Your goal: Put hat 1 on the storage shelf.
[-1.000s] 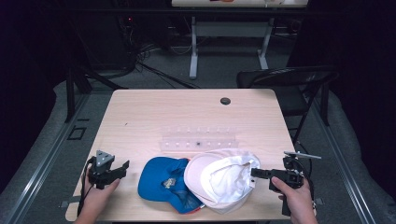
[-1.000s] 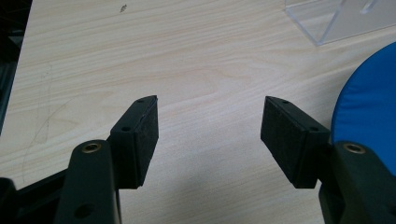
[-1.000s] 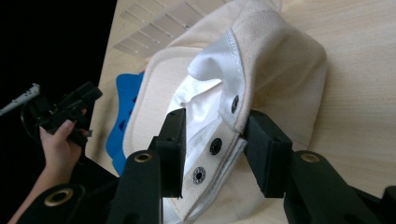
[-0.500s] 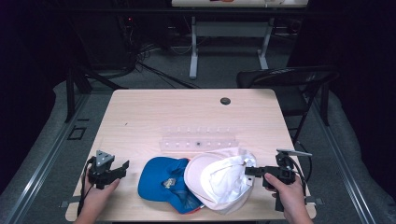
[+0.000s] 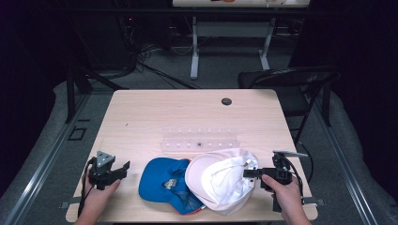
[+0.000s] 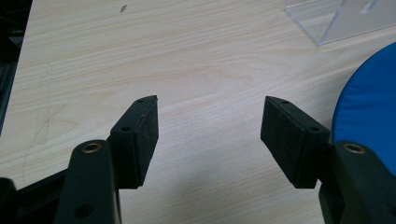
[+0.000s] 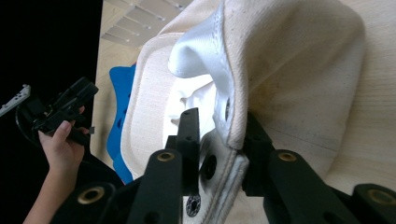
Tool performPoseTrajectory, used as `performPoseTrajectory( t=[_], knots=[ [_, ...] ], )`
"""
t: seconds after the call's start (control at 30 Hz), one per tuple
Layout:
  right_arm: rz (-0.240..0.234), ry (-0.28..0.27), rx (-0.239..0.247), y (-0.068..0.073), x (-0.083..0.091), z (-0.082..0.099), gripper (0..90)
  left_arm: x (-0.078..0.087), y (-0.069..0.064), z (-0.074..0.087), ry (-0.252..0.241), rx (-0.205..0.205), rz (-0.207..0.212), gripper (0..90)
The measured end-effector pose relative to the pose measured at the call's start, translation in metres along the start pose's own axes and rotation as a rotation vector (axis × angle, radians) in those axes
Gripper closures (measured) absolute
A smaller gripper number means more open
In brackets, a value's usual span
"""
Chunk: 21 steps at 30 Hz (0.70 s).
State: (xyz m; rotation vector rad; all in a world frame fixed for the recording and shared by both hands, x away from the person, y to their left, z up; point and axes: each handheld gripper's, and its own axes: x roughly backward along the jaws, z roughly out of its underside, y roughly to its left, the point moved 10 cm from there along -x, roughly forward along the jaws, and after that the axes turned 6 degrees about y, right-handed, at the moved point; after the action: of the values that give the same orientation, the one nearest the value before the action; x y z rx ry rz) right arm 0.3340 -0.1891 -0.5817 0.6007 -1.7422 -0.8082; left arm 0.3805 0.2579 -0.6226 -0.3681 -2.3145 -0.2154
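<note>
Your right gripper (image 7: pixel 217 135) clamped the cream cap's (image 5: pixel 220 180) rim near the table's (image 5: pixel 187 117) front edge, opening upward, your left gripper (image 6: pixel 208 135) gaped empty.

The bench (image 5: pixel 155 117) is showing a pale wood-grain pattern. One cap (image 5: pixel 162 180) is showing solid blue; the other cap (image 5: pixel 220 183) is showing cream outside with white lining. Both tongs, left (image 6: pixel 209 140) and right (image 7: pixel 219 144), are showing black. The rack (image 5: pixel 199 142) is appearing clear.

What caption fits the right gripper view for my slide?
Right hand-held gripper straddles the cream cap's rim, jaws either side, blue cap behind.
</note>
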Motion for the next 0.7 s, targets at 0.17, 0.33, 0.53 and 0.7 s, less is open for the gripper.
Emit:
performPoseTrajectory(
  t=[0.17, 0.33, 0.53, 0.7],
  knots=[
    [0.074, 0.068, 0.061, -0.005, 0.008, 0.002, 77.8, 0.000, 0.000, 0.000, -0.002, 0.000, -0.001, 37.2],
    [0.151, 0.091, 0.093, -0.004, 0.012, 0.000, 78.4, 0.000, 0.000, 0.000, 0.000, -0.001, -0.001, 37.2],
    [0.243, 0.109, 0.142, 0.003, 0.018, -0.006, 78.0, 0.000, -0.001, 0.000, -0.001, -0.003, -0.003, 37.2],
    [0.312, 0.151, 0.169, 0.010, 0.021, -0.010, 78.5, 0.000, -0.001, 0.000, -0.001, -0.003, -0.004, 37.2]
  ],
)
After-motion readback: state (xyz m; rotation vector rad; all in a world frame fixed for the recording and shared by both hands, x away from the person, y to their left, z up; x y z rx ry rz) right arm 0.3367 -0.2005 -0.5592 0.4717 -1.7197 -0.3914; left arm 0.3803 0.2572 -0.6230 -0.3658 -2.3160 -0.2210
